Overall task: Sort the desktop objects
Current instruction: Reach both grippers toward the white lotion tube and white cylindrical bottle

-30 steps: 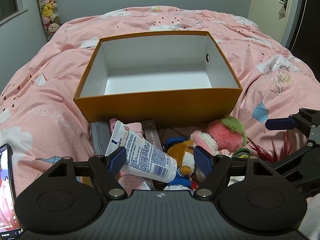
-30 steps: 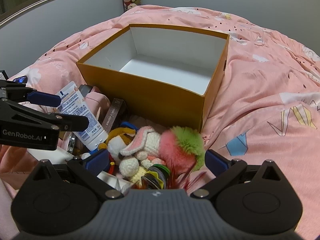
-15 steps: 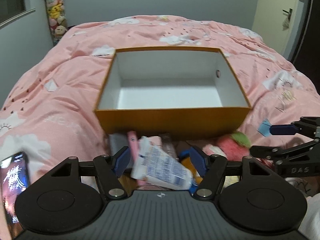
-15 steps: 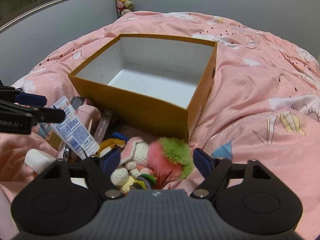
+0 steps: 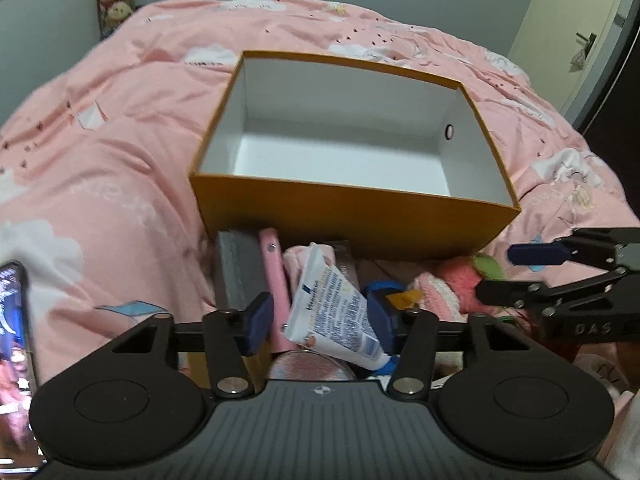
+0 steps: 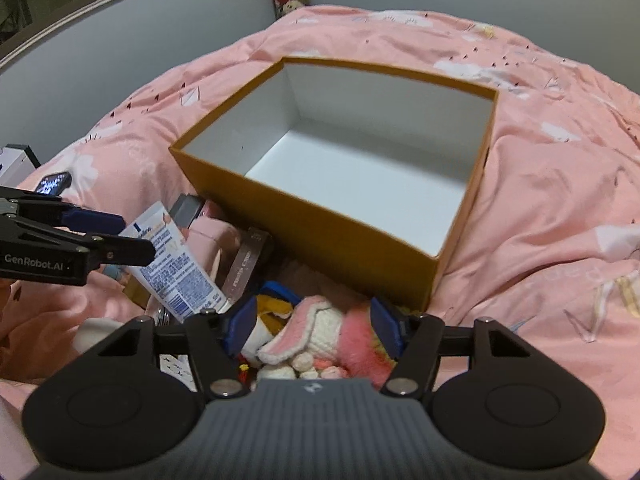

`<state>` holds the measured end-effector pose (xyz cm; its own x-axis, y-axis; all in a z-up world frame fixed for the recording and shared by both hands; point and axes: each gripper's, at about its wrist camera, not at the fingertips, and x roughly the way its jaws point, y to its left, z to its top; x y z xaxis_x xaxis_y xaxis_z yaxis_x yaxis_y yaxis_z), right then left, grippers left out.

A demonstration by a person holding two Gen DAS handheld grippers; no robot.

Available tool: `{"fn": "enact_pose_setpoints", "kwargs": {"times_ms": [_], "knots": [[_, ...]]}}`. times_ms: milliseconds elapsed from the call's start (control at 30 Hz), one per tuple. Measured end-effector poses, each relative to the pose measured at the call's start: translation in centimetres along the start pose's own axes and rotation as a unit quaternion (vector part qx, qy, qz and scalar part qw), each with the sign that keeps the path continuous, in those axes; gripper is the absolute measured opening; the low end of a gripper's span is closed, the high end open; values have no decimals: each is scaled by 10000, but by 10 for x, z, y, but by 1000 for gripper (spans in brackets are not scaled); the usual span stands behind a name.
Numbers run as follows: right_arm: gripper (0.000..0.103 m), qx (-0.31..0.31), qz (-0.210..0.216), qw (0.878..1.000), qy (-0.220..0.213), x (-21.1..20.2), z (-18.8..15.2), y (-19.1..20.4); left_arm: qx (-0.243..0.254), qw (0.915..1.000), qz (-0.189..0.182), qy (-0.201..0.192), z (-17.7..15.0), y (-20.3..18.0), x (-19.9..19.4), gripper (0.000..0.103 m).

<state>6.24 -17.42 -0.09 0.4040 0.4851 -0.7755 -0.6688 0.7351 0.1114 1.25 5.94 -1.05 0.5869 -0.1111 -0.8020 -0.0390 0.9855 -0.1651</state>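
Note:
An open orange box (image 5: 352, 216) with a white, empty inside lies on the pink bed; it also shows in the right wrist view (image 6: 320, 216). My left gripper (image 5: 320, 316) is shut on a white cream tube (image 5: 332, 312), held tilted above the pile in front of the box; the tube also shows in the right wrist view (image 6: 176, 268). My right gripper (image 6: 312, 324) is shut on a pink and white plush toy (image 6: 316, 340), whose pink and green end shows in the left wrist view (image 5: 460, 280).
A pile lies in front of the box: a grey box (image 5: 236, 268), a pink case (image 5: 274, 276), a brown stick (image 6: 244, 268), a yellow plush (image 6: 272, 308). A phone (image 5: 12, 336) lies at left. The pink duvet (image 6: 540, 200) surrounds everything.
Both grippers have closed in, the left on the tube and the right on the plush toy, and both have risen and moved toward the box.

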Motion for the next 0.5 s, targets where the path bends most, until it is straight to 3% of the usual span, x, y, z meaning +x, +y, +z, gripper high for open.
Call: {"fn": "enact_pose_setpoints", "kwargs": {"times_ms": [167,333,500], "knots": [[65,-108,613,9979,165,0,-5,9,17,9999,30,-103,-4,-3,3,35],[65,-315,1038,9938,253,-3,-8,25,-2,9993,-103,-351,-3,-4,-6,8],[65,-618,1444,9857,616,-2,-8,34,348,9984,-200,-411,-4,-19,-10,5]]}}
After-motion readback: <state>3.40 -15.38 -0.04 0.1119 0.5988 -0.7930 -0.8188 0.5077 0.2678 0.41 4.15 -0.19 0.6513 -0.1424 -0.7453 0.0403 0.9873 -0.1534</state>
